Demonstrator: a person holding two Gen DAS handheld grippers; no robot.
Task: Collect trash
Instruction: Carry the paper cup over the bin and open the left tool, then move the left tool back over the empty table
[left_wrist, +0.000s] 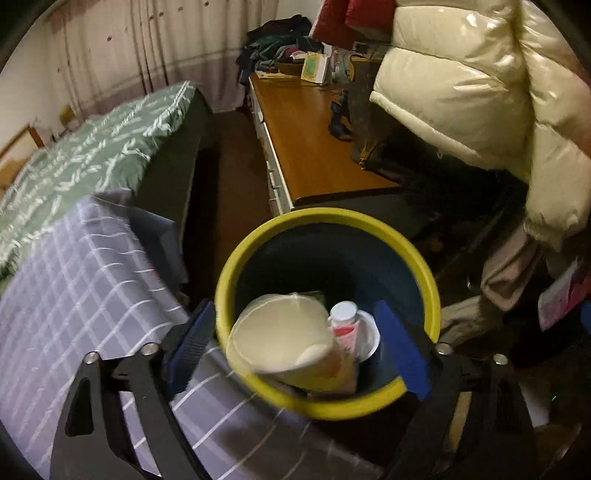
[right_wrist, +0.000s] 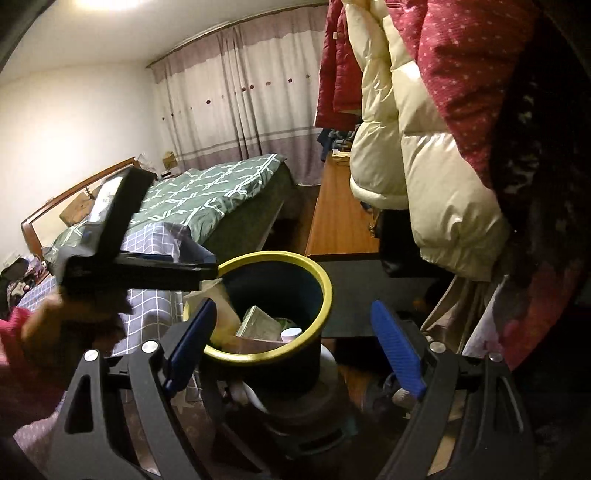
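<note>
A dark bin with a yellow rim (left_wrist: 325, 216) stands on the floor beside the bed. My left gripper (left_wrist: 295, 314) hangs over its mouth with its jaws wide open. Between them a cream paper cup (left_wrist: 280, 339) lies tilted and blurred at the near rim, and neither pad touches it. A white-capped bottle with a red label (left_wrist: 345, 321) and a small white cup (left_wrist: 367, 336) lie inside. In the right wrist view my right gripper (right_wrist: 293, 304) is open and empty, short of the bin (right_wrist: 280, 254). A hand holds the left gripper (right_wrist: 210, 271) over the bin's left rim, above the cream cup (right_wrist: 212, 299).
A bed with a green quilt (left_wrist: 85, 158) and a grey checked sheet (left_wrist: 81, 280) lies left of the bin. A wooden desk (left_wrist: 314, 147) runs behind it. A cream puffy jacket (left_wrist: 480, 92) and red clothes (right_wrist: 461, 92) hang at the right, close to the bin.
</note>
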